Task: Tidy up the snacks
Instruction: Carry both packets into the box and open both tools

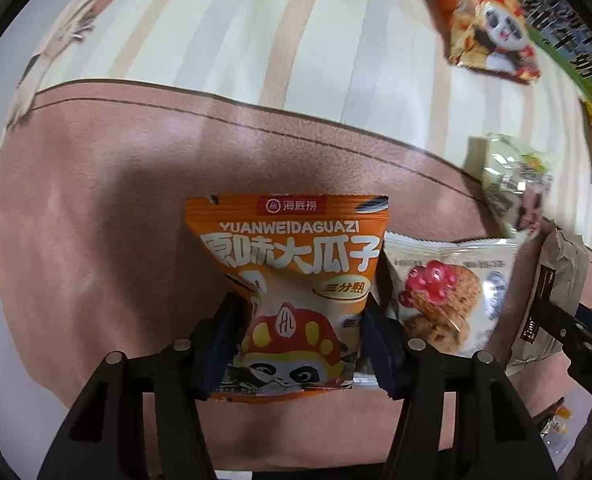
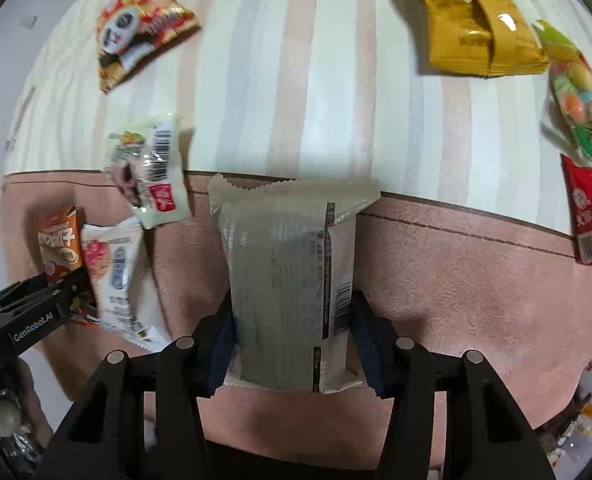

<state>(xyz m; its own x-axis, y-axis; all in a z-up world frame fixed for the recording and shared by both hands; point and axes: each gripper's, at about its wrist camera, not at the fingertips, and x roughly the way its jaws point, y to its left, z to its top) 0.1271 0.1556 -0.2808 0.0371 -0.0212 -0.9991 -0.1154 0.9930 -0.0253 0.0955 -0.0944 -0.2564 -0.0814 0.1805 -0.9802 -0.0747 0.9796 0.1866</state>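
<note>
The left gripper [image 1: 296, 332] is clamping the lower half of an orange seed packet [image 1: 292, 280], its two fingers pressing in from either side, and is holding it upright over a pink mat [image 1: 96, 240]. Just beside it, to the right, a white cookie packet [image 1: 447, 292] is lying on the mat, touching the orange one's edge. The right gripper [image 2: 292, 336] is gripping a grey wrapper [image 2: 292, 272] by its lower part, seam and barcode facing the camera, over the same pink mat [image 2: 455, 300]. The wrapper's top edge is reaching the line where the mat meets a striped cloth [image 2: 296, 80]. Other snacks are lying on the cloth: a panda packet [image 2: 140, 28] at far left, a yellow bag [image 2: 471, 28] at far right, a candy bag [image 2: 579, 92] and a red sachet [image 2: 591, 216] near the right edge. A pale barcoded packet [image 2: 152, 172] is lying across the mat's border, left of the grey wrapper.
</note>
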